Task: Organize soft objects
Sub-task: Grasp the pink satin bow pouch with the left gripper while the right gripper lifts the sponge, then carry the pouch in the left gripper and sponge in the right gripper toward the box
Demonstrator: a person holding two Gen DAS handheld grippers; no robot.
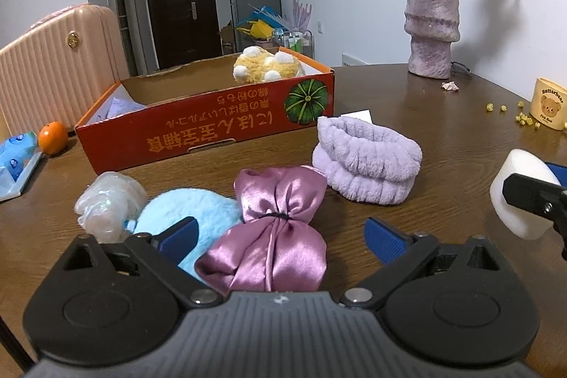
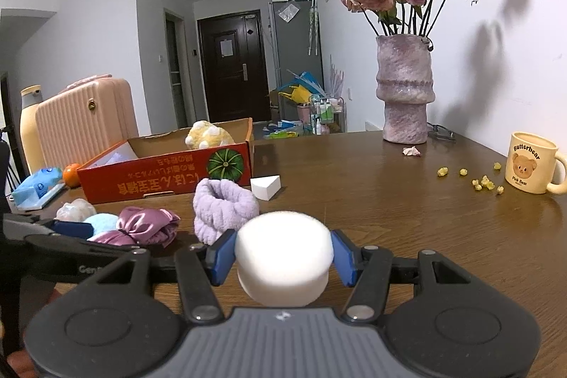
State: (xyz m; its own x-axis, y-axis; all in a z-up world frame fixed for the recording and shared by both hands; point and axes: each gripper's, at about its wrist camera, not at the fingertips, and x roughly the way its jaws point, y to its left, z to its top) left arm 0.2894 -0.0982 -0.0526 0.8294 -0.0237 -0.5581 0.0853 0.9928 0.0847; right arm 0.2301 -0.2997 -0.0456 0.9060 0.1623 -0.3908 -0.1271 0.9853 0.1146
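Left tool [image 1: 280,238]: jaws apart, pads either side of the pink satin pouch [image 1: 273,236], not pressing it. Right tool [image 2: 283,257]: clamped on a white foam cylinder [image 2: 283,257], held above the tabletop [image 2: 389,218].

Landmark: red cardboard box [image 1: 212,129], open top, yellow plush [image 1: 267,66] in its far right corner, pale cloth [image 1: 122,106] at its near left.

In front of box, near side: clear crinkly bundle [image 1: 110,204], light blue fluffy piece [image 1: 184,211] touching the pouch, lilac headband [image 1: 368,158] just right of pouch. White foam wedge [image 2: 265,186] off box's right front corner, behind headband.

Left of box: orange [image 1: 53,137], blue pack [image 1: 17,154], peach suitcase [image 1: 53,66] beyond the tabletop edge.

Well right of box: vase [image 2: 405,90] with dried roses, bear mug [image 2: 531,165], yellow crumbs [image 2: 478,181], fallen petal [image 2: 411,151].

Open room: bare wood between box and vase. Cluster in front of box tight.
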